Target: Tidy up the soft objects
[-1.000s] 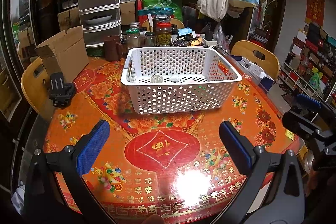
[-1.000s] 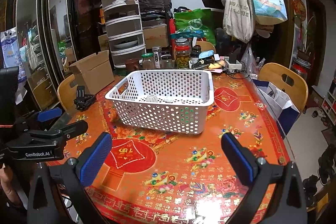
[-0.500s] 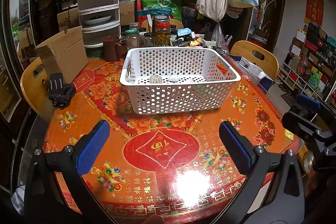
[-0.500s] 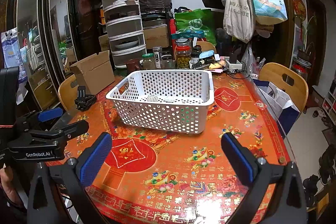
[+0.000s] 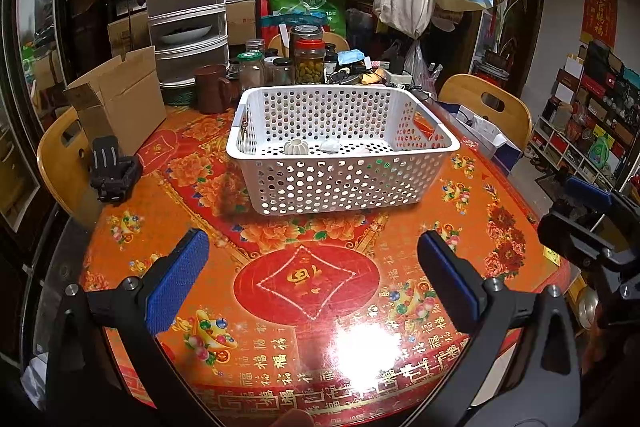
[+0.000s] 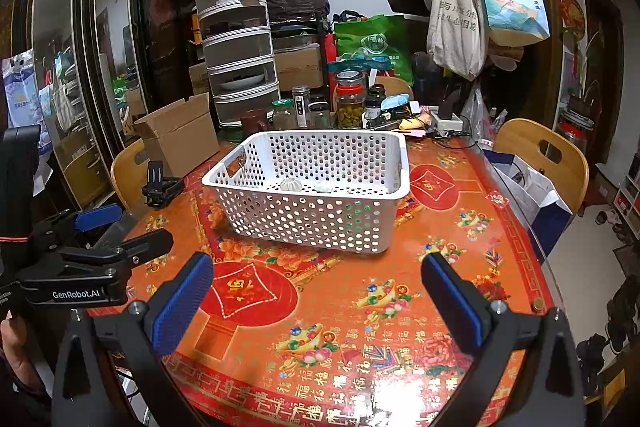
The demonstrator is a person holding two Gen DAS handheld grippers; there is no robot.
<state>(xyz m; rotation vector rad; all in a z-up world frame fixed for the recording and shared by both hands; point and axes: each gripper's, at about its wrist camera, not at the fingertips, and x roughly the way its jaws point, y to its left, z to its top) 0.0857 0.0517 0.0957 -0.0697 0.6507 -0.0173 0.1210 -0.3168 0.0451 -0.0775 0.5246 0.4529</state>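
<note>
"GenRobot.AI" on left tongs [image 6: 124, 227]

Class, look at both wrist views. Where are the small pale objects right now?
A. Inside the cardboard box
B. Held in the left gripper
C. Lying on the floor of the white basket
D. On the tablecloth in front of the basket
C: the pale objects lie on the floor of the white basket, and both the left gripper and the right gripper are open and hold nothing.
</note>
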